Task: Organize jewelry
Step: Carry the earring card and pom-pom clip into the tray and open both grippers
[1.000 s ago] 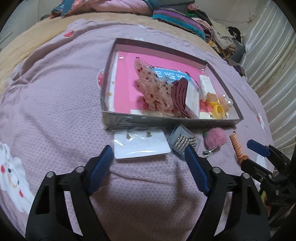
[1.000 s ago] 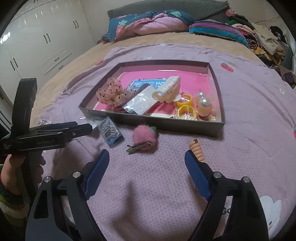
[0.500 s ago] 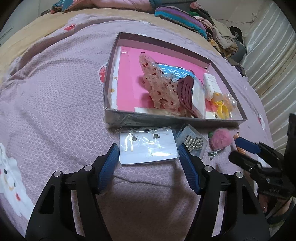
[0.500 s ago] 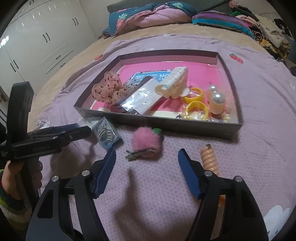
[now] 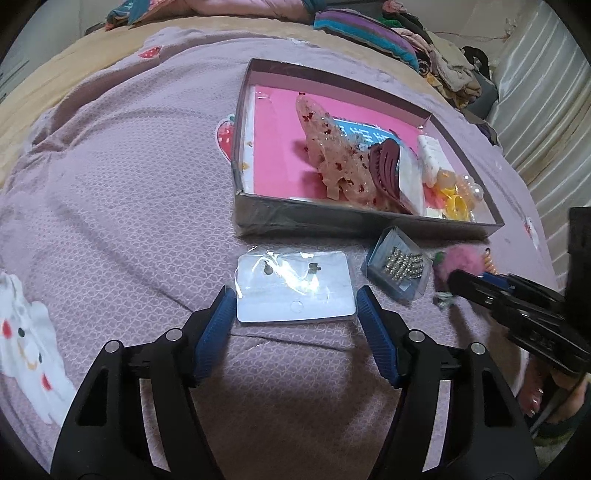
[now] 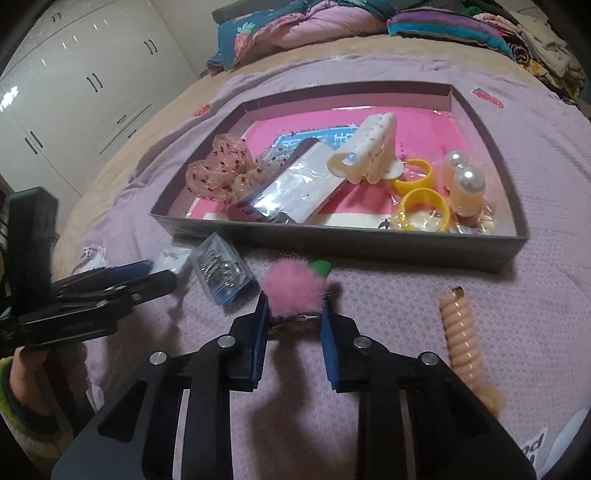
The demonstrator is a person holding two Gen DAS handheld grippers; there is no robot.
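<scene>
A shallow grey box (image 5: 332, 218) with a pink floor lies on the purple bedspread and holds hair clips, rings and pearls. In front of it lie a bagged white earring card (image 5: 293, 288), a small blue packet of clips (image 5: 399, 266), a pink pompom hair clip (image 6: 293, 293) and a peach spiral hair tie (image 6: 461, 332). My left gripper (image 5: 295, 314) is open, its fingers at either side of the earring card's near edge. My right gripper (image 6: 293, 317) is partly closed around the pompom clip, fingers at its sides; contact is unclear.
The box (image 6: 343, 243) also shows in the right wrist view, with a white claw clip (image 6: 369, 155), yellow rings (image 6: 424, 206) and a pearl piece (image 6: 467, 184). Folded bedding (image 6: 314, 26) lies at the bed's far end. A white wardrobe (image 6: 74, 92) stands left.
Both grippers have moved forward and down. The left one has narrowed around the earring card. The right one has shifted left and closed in on the pompom clip.
</scene>
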